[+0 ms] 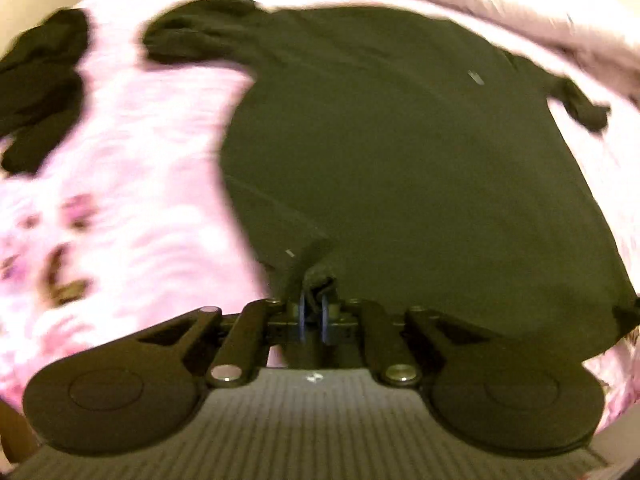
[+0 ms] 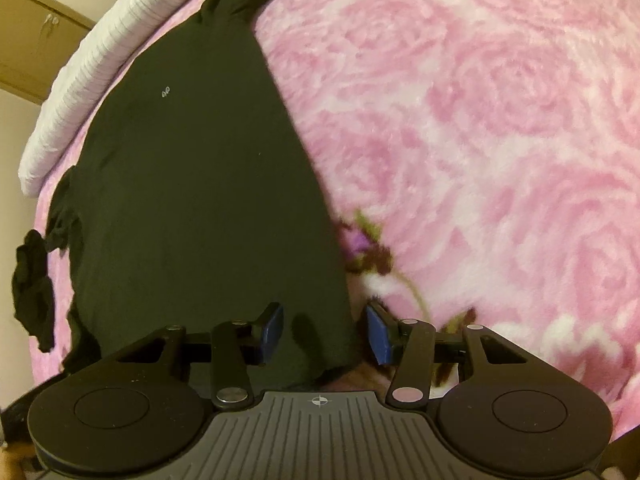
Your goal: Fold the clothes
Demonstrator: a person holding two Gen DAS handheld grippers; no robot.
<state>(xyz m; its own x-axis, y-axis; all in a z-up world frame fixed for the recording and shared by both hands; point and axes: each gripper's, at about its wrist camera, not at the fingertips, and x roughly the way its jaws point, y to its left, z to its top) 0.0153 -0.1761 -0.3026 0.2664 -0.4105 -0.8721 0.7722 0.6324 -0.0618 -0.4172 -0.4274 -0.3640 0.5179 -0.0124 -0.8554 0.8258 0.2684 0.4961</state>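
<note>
While the dark shirt [image 1: 400, 140] is lying spread across the pink flowered blanket [image 1: 140, 200], filling the middle of the frame, the left gripper [image 1: 314, 312] is pinching a bunched corner of it at lower center. Seen from the right wrist, the right gripper [image 2: 324, 336] is standing wide open over the shirt's near edge, and another dark garment [image 1: 40, 88] is lying at the upper left of the left wrist view.

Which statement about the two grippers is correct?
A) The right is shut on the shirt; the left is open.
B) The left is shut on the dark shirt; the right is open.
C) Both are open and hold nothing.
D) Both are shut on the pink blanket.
B: the left gripper pinches a bunch of the dark shirt, while the right gripper stands open over the shirt's edge.
</note>
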